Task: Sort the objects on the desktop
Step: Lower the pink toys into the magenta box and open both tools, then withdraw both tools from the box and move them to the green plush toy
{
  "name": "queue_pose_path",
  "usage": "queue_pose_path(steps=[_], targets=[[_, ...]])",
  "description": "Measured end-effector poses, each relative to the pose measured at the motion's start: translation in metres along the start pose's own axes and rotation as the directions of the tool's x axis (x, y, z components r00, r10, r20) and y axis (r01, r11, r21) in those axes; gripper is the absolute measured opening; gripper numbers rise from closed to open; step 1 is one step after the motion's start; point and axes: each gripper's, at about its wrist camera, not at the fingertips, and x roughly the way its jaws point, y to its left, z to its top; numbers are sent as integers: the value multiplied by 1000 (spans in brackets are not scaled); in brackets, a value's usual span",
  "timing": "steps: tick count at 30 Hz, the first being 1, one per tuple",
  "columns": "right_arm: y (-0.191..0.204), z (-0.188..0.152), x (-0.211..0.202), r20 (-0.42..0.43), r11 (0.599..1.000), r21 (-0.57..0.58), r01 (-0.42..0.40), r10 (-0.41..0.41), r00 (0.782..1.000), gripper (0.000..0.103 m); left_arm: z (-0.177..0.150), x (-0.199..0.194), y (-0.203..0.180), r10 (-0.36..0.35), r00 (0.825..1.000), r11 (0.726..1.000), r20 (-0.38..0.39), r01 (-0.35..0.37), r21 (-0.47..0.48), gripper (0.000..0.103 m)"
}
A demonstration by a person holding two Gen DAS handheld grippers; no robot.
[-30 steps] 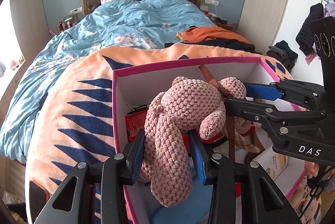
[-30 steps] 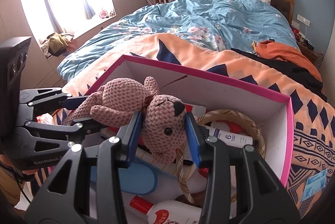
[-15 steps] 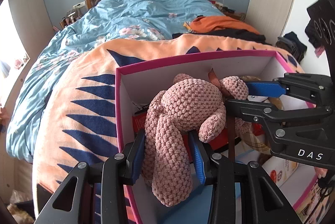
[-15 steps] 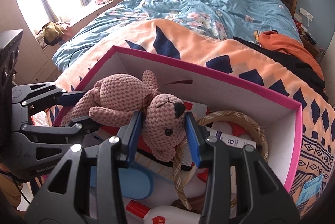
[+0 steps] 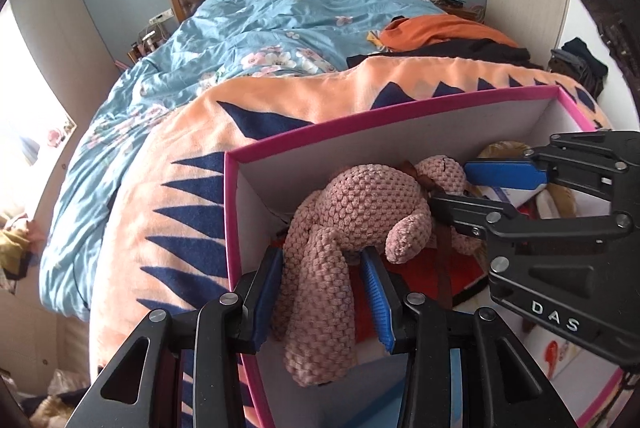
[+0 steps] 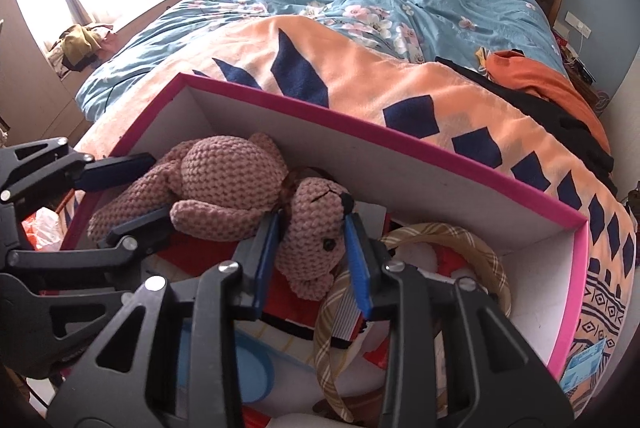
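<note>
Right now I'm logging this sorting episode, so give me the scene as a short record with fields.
setting: pink-rimmed box on an orange and navy blanket on a bed
held item: pink knitted plush bear
left gripper: fingers closed on the bear's legs
right gripper: fingers closed on the bear's head
bear position: low inside the box, over its contents
also in box: plaid ring, blue round item

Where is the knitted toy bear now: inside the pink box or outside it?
Inside: the bear lies below the box rim, on its contents.
</note>
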Motion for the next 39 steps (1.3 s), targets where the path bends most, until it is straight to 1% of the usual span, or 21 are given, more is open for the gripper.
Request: queue_pose_path(steps=[3, 6, 8, 10, 12, 13, 16, 19, 22, 24, 26, 28, 29, 31, 33, 35, 36, 37, 39], targets=[[2, 2, 0, 7, 1000, -8, 28, -28, 1000, 35, 3, -3, 1, 8, 1000, 1000, 17, -8, 0, 42], [4, 2, 1, 11, 999, -16, 44, -44, 999, 33, 3, -18, 8, 34, 996, 999, 82, -33, -15, 42], [6, 2, 0, 14, 998, -23, 51, -51, 999, 33, 1, -29, 17, -9, 994, 999, 112, 12, -31, 43], [6, 2, -2, 25, 998, -23, 53, -52, 998, 32, -1, -35, 18, -8, 992, 1000, 123, 10, -16, 43], [5, 2, -4, 32, 999, -15, 44, -43, 999, 32, -6, -35, 14, -28, 993, 1000, 112, 27, 10, 43], [3, 1, -6, 40, 999, -8, 42, -42, 998, 32, -9, -32, 12, -40, 995, 999, 94, 38, 20, 43], [1, 0, -14, 60, 1000, 9, 17, -18, 998, 33, -13, -19, 0, -20, 998, 998, 60, 17, 60, 41], [2, -4, -27, 82, 1000, 11, -13, 12, 997, 33, -13, -6, -7, -4, 1000, 997, 13, 3, 73, 35], [3, -11, -42, 108, 999, 3, -32, 32, 994, 33, -10, -6, -2, 13, 1000, 998, 12, -14, 58, 35], [3, -20, -58, 140, 999, 5, -52, 51, 989, 32, -11, -11, 1, -5, 1000, 999, 19, 4, 32, 35], [2, -28, -75, 176, 997, 6, -82, 80, 981, 33, -15, -27, 2, -10, 997, 1000, 76, 8, 21, 35], [1, -39, -96, 217, 994, -5, -112, 111, 970, 34, -21, -43, 3, -36, 992, 999, 122, 36, 9, 35], [1, -44, -106, 234, 993, -11, -121, 120, 965, 36, -26, -55, 2, -56, 986, 998, 154, 55, 15, 35], [0, -57, -127, 275, 989, -18, -145, 144, 951, 38, -37, -80, -2, -92, 973, 996, 213, 88, 31, 36], [0, -69, -146, 301, 986, -27, -164, 164, 939, 41, -50, -104, -7, -146, 957, 989, 251, 136, 56, 40], [0, -84, -164, 323, 983, -41, -178, 182, 929, 45, -68, -126, -16, -198, 941, 980, 273, 182, 83, 43], [0, -93, -171, 331, 982, -47, -180, 186, 925, 47, -75, -131, -19, -211, 938, 977, 277, 192, 94, 43], [0, -106, -179, 333, 981, -54, -184, 191, 923, 47, -83, -138, -23, -238, 930, 970, 281, 215, 109, 43], [2, -126, -188, 332, 980, -64, -191, 201, 922, 48, -99, -148, -33, -301, 916, 952, 266, 274, 135, 44]])
